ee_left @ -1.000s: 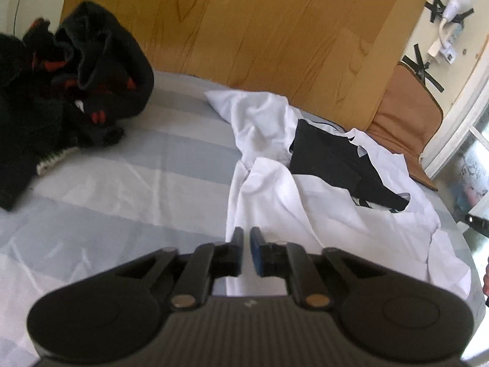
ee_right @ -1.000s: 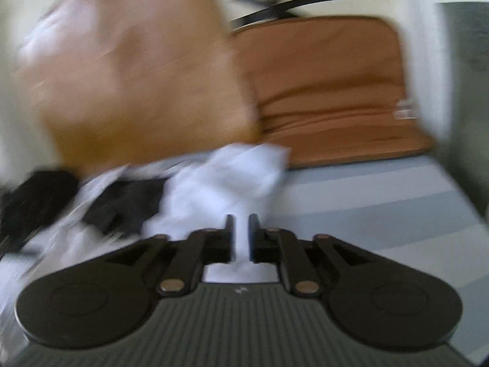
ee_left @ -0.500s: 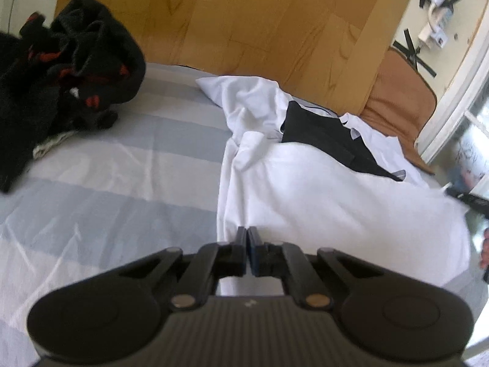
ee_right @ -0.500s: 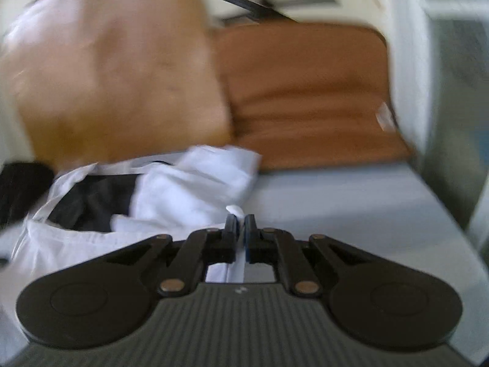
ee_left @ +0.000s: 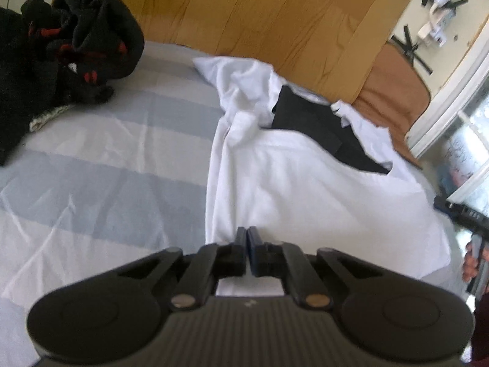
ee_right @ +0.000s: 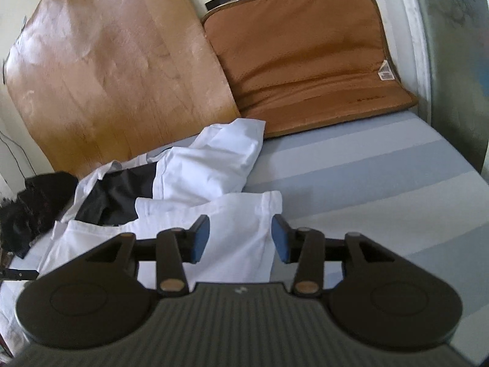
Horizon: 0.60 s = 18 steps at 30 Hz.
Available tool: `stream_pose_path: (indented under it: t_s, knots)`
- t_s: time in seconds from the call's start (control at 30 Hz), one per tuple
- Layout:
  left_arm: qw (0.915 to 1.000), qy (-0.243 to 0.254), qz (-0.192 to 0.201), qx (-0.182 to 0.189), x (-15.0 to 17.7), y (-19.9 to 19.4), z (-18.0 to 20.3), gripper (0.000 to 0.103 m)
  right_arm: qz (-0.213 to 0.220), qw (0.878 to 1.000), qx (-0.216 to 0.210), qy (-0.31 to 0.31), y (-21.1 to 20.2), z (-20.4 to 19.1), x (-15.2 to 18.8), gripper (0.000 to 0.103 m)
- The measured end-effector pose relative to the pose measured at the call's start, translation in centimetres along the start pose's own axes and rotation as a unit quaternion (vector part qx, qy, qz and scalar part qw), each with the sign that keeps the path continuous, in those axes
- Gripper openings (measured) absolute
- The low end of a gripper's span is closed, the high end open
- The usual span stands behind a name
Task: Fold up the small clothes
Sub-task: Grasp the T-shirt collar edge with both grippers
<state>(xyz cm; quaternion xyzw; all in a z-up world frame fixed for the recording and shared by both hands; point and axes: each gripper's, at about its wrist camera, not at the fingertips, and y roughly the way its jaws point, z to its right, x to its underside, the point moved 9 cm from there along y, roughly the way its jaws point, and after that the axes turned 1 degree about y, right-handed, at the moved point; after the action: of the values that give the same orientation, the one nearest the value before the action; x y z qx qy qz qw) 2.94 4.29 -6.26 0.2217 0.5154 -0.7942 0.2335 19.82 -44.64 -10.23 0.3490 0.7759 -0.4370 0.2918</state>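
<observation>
A white garment (ee_left: 305, 189) lies spread on the striped bed sheet (ee_left: 107, 159). My left gripper (ee_left: 247, 238) is shut on its near hem, and white cloth shows under the fingers. In the right wrist view the same garment's corner (ee_right: 238, 238) lies flat between and below the blue pads (ee_right: 200, 238) of my right gripper (ee_right: 240, 223). Its jaws are opening and the pads do not touch the cloth. A black garment (ee_left: 318, 134) rests on more crumpled white cloth (ee_right: 214, 159) behind.
A pile of black clothes with red marks (ee_left: 61, 46) sits at the bed's far left. A wooden board (ee_left: 275, 15) and a brown cushion (ee_right: 305, 61) lean against the wall behind. A hand with the other gripper (ee_left: 467, 217) shows at the right edge.
The left gripper shut on the white garment's hem and the cloth was drawn flatter. The right gripper closed on the garment's corner, then opened and let it go onto the bed.
</observation>
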Motion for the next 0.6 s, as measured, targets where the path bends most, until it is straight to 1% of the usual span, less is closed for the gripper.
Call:
stream_pose_path:
  t_s: [0.07,0.1,0.17,0.2,0.23,0.3,0.37,0.4,0.43,0.47,0.5,0.53,0.57,0.6]
  knots:
    - [0.9997,0.014,-0.005,-0.021,0.4,-0.9,-0.5,0.002,0.004,1.000,-0.005,-0.007,0.4,-0.6,-0.7,0.048]
    - [0.9996,0.010,-0.004,-0.025,0.6,-1.6,-0.9,0.002,0.006,1.000,-0.007,-0.012,0.6,-0.7,-1.0,0.048]
    - [0.9984,0.001,-0.008,-0.055,1.0,-2.5,-2.4,0.002,0.008,1.000,-0.012,-0.028,1.4,-1.6,-2.0,0.048]
    - [0.9983,-0.005,-0.011,-0.057,1.1,-2.8,-2.9,0.002,0.009,0.999,-0.014,-0.037,1.9,-2.2,-2.7,0.048]
    - [0.9986,-0.016,-0.016,-0.047,1.1,-3.1,-3.2,0.002,0.009,0.999,-0.018,-0.044,2.5,-2.7,-3.4,0.048]
    - [0.9988,-0.024,-0.008,-0.041,-0.2,-3.8,-3.6,0.003,0.007,0.998,-0.033,-0.053,4.1,-4.2,-5.1,0.048]
    - [0.9981,0.003,0.023,-0.058,-3.3,-4.4,-3.4,0.005,0.001,0.997,-0.043,-0.065,6.2,-5.5,-6.8,0.048]
    - [0.9972,0.018,0.036,-0.063,-5.1,-4.4,-3.1,0.013,-0.004,0.997,-0.045,-0.070,7.3,-6.0,-7.7,0.050]
    - [0.9962,0.033,0.048,-0.066,-6.8,-4.1,-2.8,0.027,-0.009,0.996,-0.046,-0.074,8.6,-6.4,-8.5,0.051]
    - [0.9945,0.048,0.061,-0.070,-8.7,-3.7,-2.5,0.036,-0.013,0.996,-0.045,-0.077,9.9,-6.7,-9.4,0.052]
    - [0.9919,0.065,0.076,-0.078,-11.0,-2.8,-2.3,0.051,-0.018,0.996,-0.041,-0.078,11.4,-6.9,-10.2,0.054]
    - [0.9898,0.075,0.086,-0.085,-12.8,-1.9,-2.2,0.052,-0.026,0.996,-0.041,-0.080,12.9,-7.1,-10.8,0.054]
    - [0.9887,0.083,0.088,-0.089,-15.0,-0.4,-2.0,0.052,-0.036,0.995,-0.042,-0.086,14.4,-7.4,-11.4,0.056]
    - [0.9889,0.088,0.082,-0.087,-16.9,1.3,-1.7,0.052,-0.047,0.993,-0.039,-0.098,16.0,-7.6,-11.8,0.061]
